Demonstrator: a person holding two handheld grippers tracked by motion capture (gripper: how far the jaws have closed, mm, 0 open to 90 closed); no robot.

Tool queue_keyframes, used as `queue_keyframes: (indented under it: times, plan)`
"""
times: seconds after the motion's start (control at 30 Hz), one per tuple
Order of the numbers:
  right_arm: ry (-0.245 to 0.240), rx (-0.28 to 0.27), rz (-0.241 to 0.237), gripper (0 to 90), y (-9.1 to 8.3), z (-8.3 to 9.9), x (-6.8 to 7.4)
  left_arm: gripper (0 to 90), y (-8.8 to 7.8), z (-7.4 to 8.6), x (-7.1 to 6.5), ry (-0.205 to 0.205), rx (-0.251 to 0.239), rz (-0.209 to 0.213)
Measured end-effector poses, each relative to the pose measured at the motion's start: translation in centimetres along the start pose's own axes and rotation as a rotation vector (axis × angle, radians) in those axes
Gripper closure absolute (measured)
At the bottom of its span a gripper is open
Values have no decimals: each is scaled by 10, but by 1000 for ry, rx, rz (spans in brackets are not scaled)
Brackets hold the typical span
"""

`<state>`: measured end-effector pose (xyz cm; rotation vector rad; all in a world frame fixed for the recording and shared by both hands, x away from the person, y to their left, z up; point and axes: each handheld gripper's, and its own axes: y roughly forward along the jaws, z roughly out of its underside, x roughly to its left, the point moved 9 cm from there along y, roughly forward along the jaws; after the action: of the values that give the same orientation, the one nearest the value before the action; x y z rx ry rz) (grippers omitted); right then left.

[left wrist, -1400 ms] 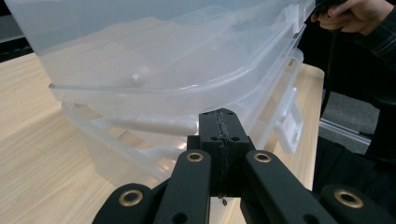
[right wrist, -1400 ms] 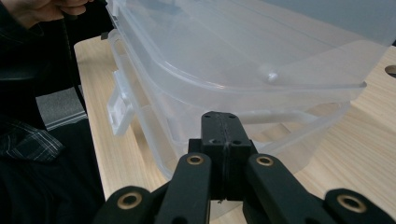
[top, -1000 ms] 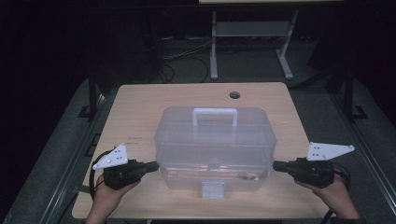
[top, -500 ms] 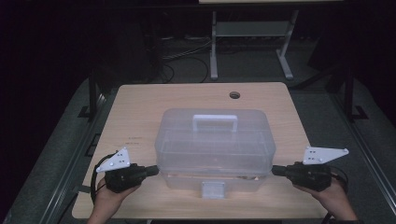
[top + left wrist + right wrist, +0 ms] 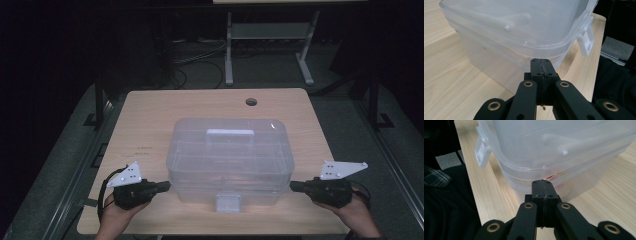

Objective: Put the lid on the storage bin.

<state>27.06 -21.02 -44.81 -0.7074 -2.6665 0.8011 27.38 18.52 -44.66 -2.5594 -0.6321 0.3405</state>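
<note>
I count one clear plastic box point(image 5: 230, 160), one white latch point(image 5: 228, 203), one lid handle point(image 5: 230, 133), two grippers, left point(image 5: 165, 186) and right point(image 5: 295, 186), one wooden table point(image 5: 150, 120).

A clear plastic box point(image 5: 230, 162) with a lid and a white handle point(image 5: 230, 133) is sitting in the middle of a light wooden table point(image 5: 150, 125), its white latch point(image 5: 228, 202) facing the near edge. The left gripper point(image 5: 162, 186) is pointing its closed tips at the box's left side, and the right gripper point(image 5: 296, 186) is doing the same at its right side. A round hole point(image 5: 251, 102) is showing near the table's far edge.
</note>
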Motion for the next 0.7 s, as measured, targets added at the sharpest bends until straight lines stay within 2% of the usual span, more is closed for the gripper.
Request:
queue_keyframes:
  times: [0.17,0.2,0.33,0.5,0.7]
  plan:
    - [1,10,10,898,-1,2,-1,899,-1,4,1,-4,15,-8]
    - [6,-17,-1,899,-3,0,-1,899,0,8,2,-5,32,-16]
    - [8,-24,14,899,-5,0,-5,899,-3,7,3,-13,14,-16]
    - [14,-25,26,897,-6,2,-9,899,-6,7,6,-17,15,-29]
    - [37,-40,84,801,-10,8,-25,873,-13,11,19,-38,31,-70]
